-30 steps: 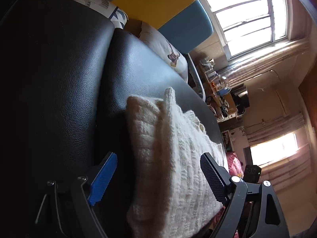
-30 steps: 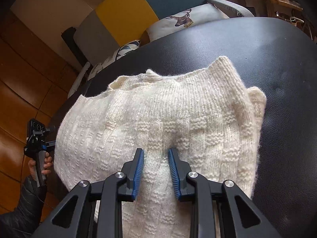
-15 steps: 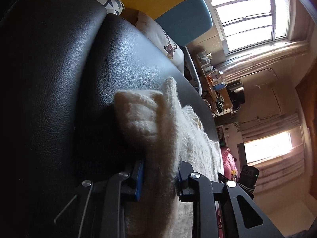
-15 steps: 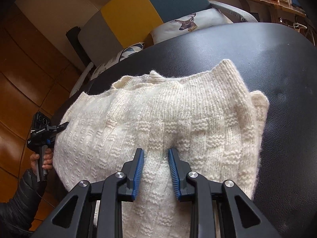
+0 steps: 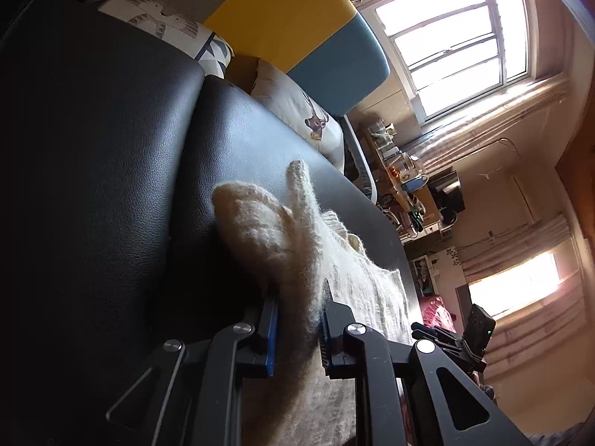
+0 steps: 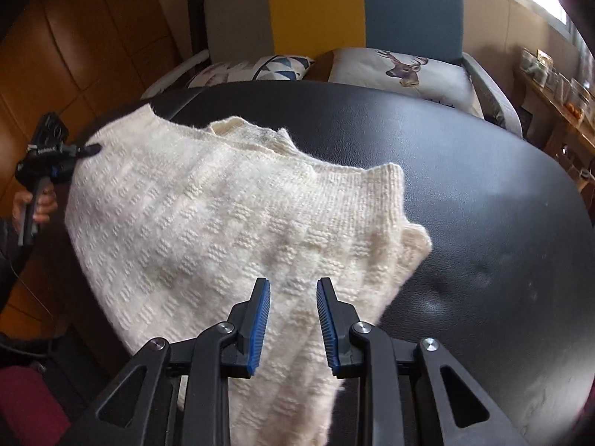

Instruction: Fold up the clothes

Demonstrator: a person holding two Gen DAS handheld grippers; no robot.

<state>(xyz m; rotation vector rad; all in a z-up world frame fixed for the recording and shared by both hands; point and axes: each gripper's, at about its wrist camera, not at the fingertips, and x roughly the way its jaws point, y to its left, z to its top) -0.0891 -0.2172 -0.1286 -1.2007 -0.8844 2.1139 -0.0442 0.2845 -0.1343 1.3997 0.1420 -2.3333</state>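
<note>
At nine o'clock in the right wrist view, the left gripper (image 6: 87, 148) is seen gripped by a person's hand (image 6: 35, 204), its tips set on the far left corner of the cream knitted sweater (image 6: 223, 223). In its own view the left gripper (image 5: 297, 319) is nearly closed, with a thick bunch of the knit pinched between the blue pads, so that corner can be carried without slipping. The bunch rises toward twelve o'clock past the fingertips, which suggests the edge is held lifted off the black leather surface (image 6: 465, 186).

The sweater is spread across that surface from nine o'clock to about three o'clock, already doubled in layers, one corner poking out at three o'clock.

At six o'clock the right gripper (image 6: 293, 319) is held with its jaws narrowly apart and knit lying between them; whether the pads actually press the fabric cannot be told. Its placement on the near edge appears meant to pair with the left, so both ends of one side are controlled for a fold
</note>
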